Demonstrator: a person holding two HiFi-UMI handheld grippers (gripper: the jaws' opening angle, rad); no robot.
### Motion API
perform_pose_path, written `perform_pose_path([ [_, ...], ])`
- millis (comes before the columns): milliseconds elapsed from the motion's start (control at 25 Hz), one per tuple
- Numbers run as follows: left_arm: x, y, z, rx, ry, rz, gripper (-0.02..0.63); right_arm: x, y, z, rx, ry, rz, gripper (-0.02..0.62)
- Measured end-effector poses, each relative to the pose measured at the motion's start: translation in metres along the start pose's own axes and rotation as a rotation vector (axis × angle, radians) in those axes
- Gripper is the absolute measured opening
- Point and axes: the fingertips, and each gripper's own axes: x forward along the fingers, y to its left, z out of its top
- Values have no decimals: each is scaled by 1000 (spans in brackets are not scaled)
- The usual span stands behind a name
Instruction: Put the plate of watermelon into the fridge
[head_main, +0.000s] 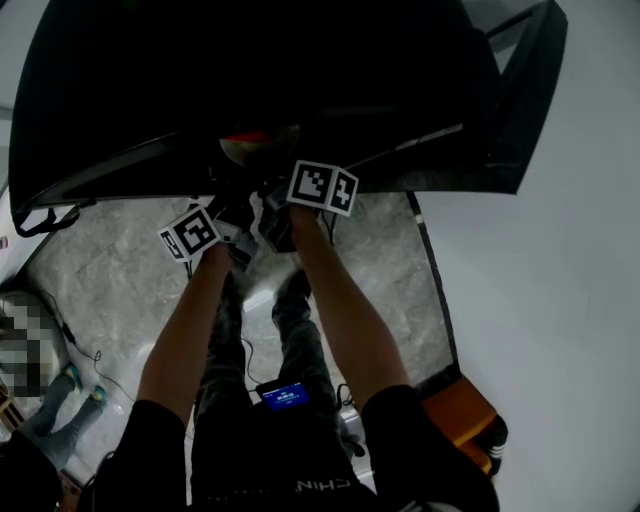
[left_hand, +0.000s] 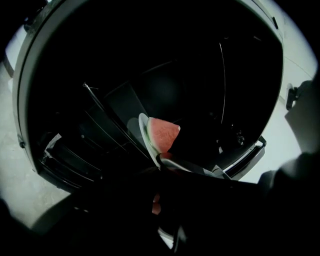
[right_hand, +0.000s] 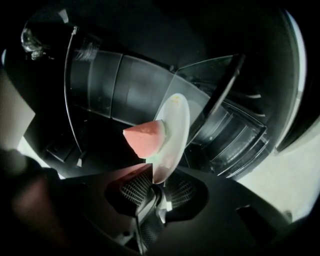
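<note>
The head view gives little but the dark fridge (head_main: 250, 90); the gripper views reveal the plate (right_hand: 175, 125) in its mouth, watermelon (right_hand: 145, 140) aboard. Left gripper (left_hand: 156, 202) clamps the rim — right gripper (right_hand: 155, 189) straddles it, jaws partly apart.

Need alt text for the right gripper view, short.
A white plate carrying a watermelon wedge appears nearly on edge in this view, its lower rim between the jaws of the right gripper. Behind it is the dark interior of a fridge, with a shelf and clear drawers.
</note>
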Motion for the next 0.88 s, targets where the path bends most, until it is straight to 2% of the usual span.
perform_pose_path([
  [200,-4,6,1,40,-10,70,20,-1,-1,1,-73,18,-42,84],
  [320,-4,0,4,44,-47,48,20,-1,1,1,-85,15,-56,102],
  [480,-7,-4,13,47,-98,40,20,-1,8,3,21,-2,-13,144],
  [600,-7,-6,16,-55,-134,15,20,-5,12,6,103,-53,19,187],
  [760,-7,-3,7,28,-49,46,20,-12,9,7,133,-121,9,199],
  [880,-5,-4,-1,41,-17,39,20,-19,3,7,113,-145,-39,201],
])
